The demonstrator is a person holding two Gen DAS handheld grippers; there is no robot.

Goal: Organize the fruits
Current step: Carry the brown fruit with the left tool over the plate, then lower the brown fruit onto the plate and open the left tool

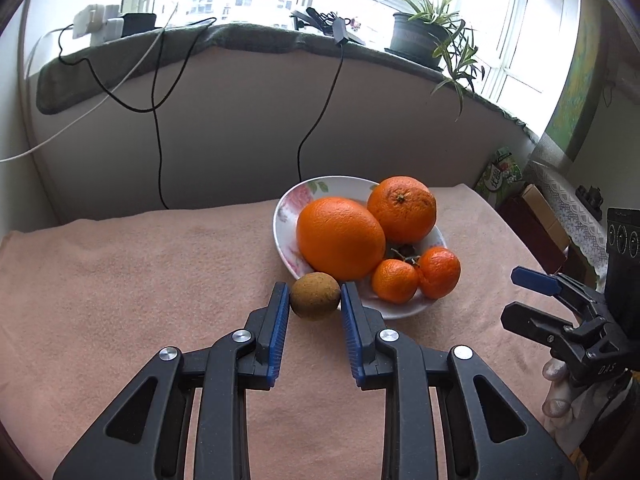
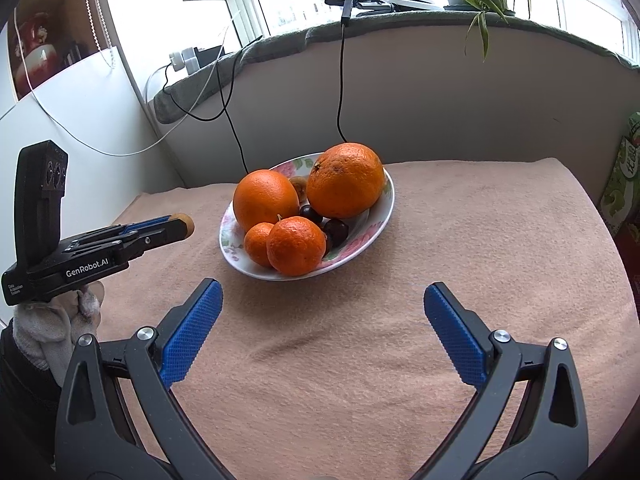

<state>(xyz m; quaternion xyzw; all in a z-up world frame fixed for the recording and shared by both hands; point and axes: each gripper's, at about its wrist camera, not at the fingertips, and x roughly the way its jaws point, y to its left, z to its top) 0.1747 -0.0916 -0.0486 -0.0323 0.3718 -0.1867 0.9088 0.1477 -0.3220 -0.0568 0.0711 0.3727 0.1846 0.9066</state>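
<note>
Left gripper [image 1: 315,296] pinching small brown fruit [image 1: 315,296] by tips only, clear of the surface beside bowl [image 1: 281,216]; right gripper [image 2: 323,308] spread, empty; risk: round fruit slips or drop-in knocks tangerines [image 1: 416,276] piled at rim.

Dark fruits [image 2: 334,229] — half hidden behind mandarins [image 2: 295,245]

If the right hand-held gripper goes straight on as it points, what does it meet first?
Probably the small mandarin at the bowl's near rim; only bare pink cloth lies before the open right hand-held gripper. Depth is uncertain.
</note>
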